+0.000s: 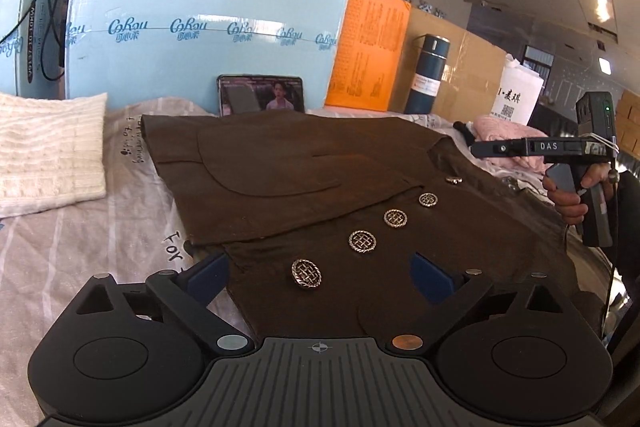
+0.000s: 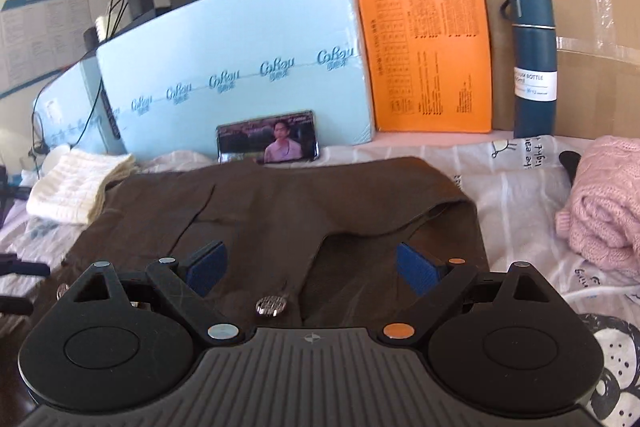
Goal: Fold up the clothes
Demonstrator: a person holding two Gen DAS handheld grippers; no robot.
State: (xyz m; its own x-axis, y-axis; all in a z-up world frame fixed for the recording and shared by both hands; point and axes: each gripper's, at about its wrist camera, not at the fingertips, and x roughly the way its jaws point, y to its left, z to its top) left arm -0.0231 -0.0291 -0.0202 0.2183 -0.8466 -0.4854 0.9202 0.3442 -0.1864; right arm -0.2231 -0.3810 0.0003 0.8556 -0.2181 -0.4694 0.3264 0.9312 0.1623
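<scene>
Brown jacket (image 1: 320,179) lies under both spread tools (image 1: 320,279) (image 2: 308,267), before blue "CoRou" boxes (image 1: 208,27).

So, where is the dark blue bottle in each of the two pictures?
Left wrist view: the dark blue bottle stands upper right of centre, against the cardboard, behind the brown garment.
Right wrist view: the bottle stands at the far upper right.
Shared landmark: the orange sheet, just left of it.
</scene>
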